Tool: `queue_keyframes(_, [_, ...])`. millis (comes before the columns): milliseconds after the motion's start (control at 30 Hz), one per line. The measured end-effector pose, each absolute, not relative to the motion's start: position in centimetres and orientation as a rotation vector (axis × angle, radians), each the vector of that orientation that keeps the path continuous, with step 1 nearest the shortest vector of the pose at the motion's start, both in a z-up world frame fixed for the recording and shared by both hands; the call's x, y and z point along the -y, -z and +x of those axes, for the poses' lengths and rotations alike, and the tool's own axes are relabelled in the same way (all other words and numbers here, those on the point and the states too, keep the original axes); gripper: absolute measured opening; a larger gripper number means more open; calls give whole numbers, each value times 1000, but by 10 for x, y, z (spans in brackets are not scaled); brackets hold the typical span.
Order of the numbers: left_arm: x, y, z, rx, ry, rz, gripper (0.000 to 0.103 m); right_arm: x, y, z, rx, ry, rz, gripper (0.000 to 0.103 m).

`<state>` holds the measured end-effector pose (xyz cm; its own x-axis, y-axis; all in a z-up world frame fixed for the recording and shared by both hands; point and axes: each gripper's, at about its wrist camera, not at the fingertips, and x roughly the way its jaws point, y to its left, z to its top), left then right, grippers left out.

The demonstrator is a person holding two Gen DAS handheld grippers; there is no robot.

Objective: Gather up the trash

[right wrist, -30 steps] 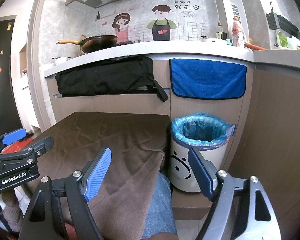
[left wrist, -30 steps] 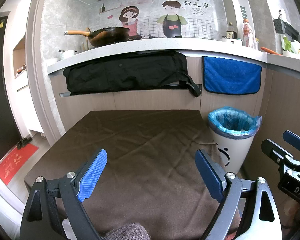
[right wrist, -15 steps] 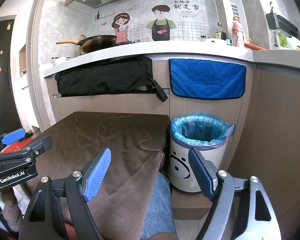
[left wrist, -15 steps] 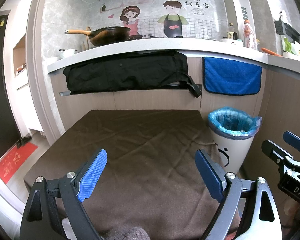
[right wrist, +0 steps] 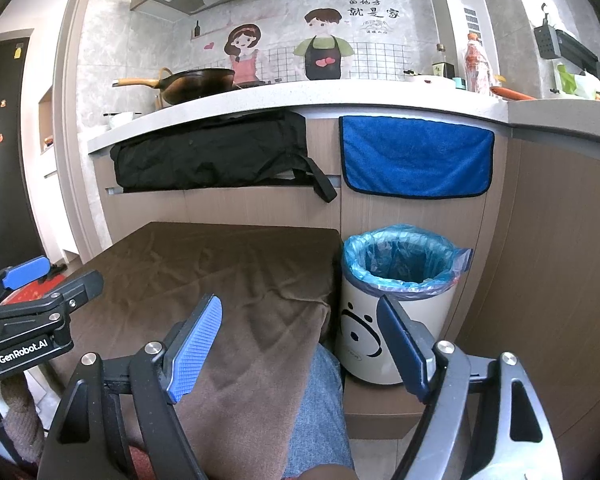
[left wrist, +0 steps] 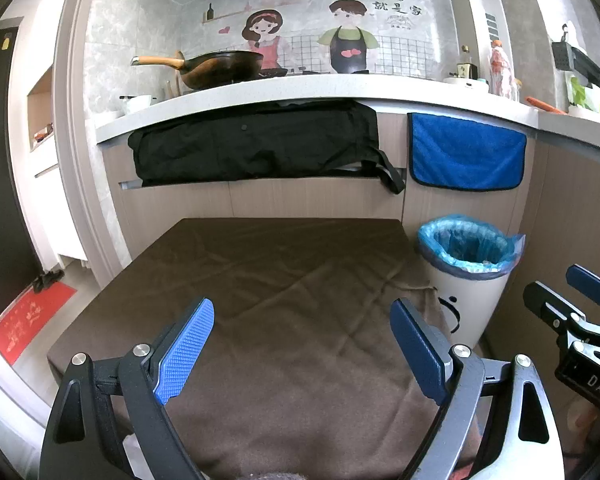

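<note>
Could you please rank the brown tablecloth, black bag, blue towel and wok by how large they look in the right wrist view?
1. brown tablecloth, though nearness enlarges it
2. black bag
3. blue towel
4. wok

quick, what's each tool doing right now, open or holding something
left tool: open, nothing between its fingers
right tool: open, nothing between its fingers

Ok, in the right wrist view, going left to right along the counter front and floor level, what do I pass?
Black bag → blue towel; lower down, brown table cloth → white bin with blue liner.
</note>
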<state>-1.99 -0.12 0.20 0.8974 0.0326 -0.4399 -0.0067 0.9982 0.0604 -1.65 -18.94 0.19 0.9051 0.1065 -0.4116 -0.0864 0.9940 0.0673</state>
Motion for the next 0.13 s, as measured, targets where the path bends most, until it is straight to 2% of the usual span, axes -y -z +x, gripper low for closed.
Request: queue_keyframes(133, [3, -2, -21, -456, -23, 54, 90, 187, -1, -16, -434, -102, 47, 78])
